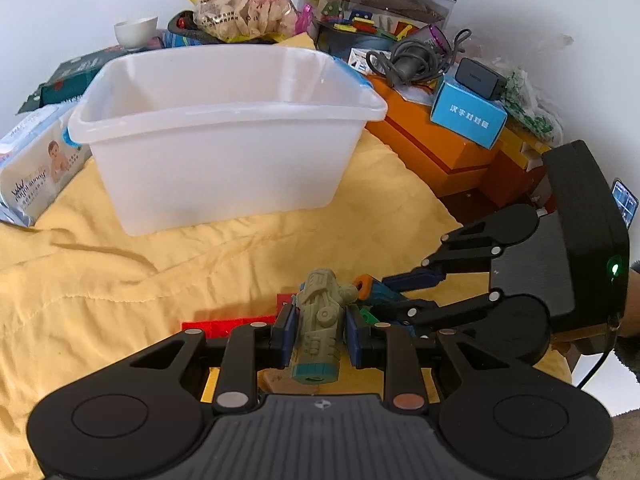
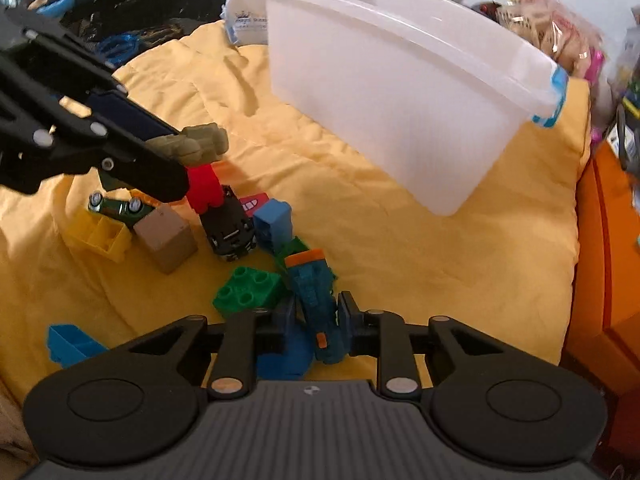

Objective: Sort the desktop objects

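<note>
My left gripper (image 1: 318,334) is shut on an olive-grey toy robot (image 1: 320,312) with a teal end, held just above the yellow cloth (image 1: 120,264). In the right wrist view this gripper (image 2: 176,152) comes in from the upper left with the olive toy (image 2: 200,142) sticking out past its tips. My right gripper (image 2: 318,320) is shut on a teal toy robot (image 2: 310,280) with orange parts, low over the cloth. The left wrist view shows the right gripper (image 1: 380,294) beside the left one. An empty white plastic bin (image 1: 224,140) stands behind both.
Loose toys lie under the grippers: red brick (image 2: 204,188), black truck (image 2: 230,228), blue brick (image 2: 274,222), green brick (image 2: 246,290), brown block (image 2: 166,238), yellow brick (image 2: 100,234), green car (image 2: 120,206). Orange boxes (image 1: 436,148) and a blue carton (image 1: 468,114) crowd the right; a wipes pack (image 1: 32,164) lies left.
</note>
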A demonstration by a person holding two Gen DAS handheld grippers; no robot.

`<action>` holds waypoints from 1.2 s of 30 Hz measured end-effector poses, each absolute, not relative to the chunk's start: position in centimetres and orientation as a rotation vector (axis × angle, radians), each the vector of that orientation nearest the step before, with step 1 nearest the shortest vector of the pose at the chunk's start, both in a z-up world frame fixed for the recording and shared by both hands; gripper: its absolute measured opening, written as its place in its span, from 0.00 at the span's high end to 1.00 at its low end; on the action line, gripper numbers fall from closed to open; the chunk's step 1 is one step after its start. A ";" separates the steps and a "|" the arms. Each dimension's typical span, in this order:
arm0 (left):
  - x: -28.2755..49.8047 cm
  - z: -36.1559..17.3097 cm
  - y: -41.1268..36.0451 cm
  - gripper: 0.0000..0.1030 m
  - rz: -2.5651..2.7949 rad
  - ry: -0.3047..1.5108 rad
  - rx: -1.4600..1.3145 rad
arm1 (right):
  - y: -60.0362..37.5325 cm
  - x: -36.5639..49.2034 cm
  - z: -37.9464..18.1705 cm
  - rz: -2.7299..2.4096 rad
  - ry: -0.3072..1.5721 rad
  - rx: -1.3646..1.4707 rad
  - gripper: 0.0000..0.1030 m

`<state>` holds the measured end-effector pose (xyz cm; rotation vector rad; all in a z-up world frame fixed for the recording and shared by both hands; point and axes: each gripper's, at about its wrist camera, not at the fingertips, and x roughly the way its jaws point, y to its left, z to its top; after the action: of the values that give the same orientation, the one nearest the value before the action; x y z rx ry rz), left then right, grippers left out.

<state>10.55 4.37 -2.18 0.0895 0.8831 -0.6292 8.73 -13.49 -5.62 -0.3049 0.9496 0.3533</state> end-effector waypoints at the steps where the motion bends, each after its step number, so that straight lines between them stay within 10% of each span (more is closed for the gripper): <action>1: 10.7 -2.0 4.4 0.72 -0.627 0.877 0.090 | -13.7 8.6 -5.2 0.354 0.944 -0.292 0.76; 13: 16.6 6.2 4.6 0.72 -0.536 0.611 0.126 | -15.4 11.6 7.2 0.221 0.585 -0.271 0.76; 24: 28.7 4.6 3.4 0.71 -0.381 0.644 0.109 | -15.9 21.8 5.1 0.111 0.697 -0.079 0.75; 36: 21.8 5.7 7.1 0.45 -0.449 0.585 0.044 | -15.7 17.1 7.6 0.177 0.576 -0.049 0.44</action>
<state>21.82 7.07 5.71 0.0441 0.5847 -0.4495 17.11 -15.68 7.65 -0.0486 0.5758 0.1772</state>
